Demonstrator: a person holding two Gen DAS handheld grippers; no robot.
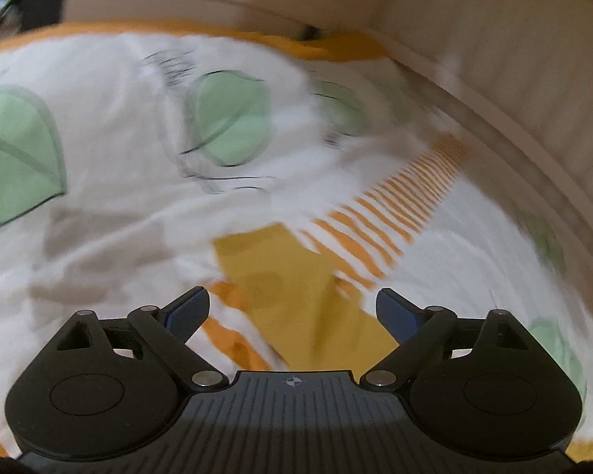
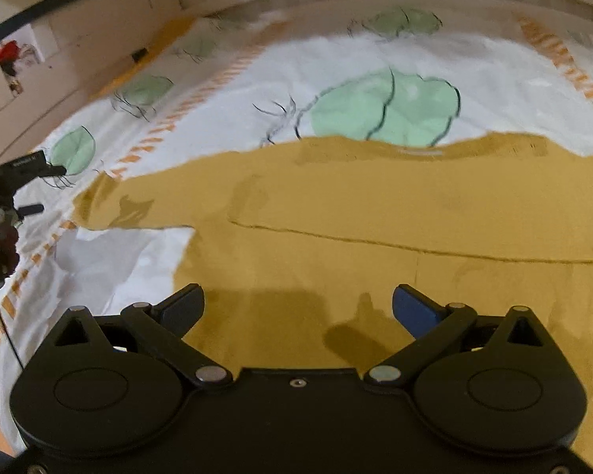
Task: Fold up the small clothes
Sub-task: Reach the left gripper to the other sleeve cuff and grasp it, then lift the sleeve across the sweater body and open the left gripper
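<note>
My right wrist view shows the mustard shirt (image 2: 375,205) spread flat across the bedsheet (image 2: 336,59), one sleeve reaching toward the sheet's left edge, while my blurred left view catches only a narrow strip of it (image 1: 296,288). The right gripper (image 2: 298,308) hangs wide open over the shirt's near part; the left gripper (image 1: 292,312), equally wide, straddles the strip. A pale headboard (image 1: 494,59) borders the sheet's far edge.
</note>
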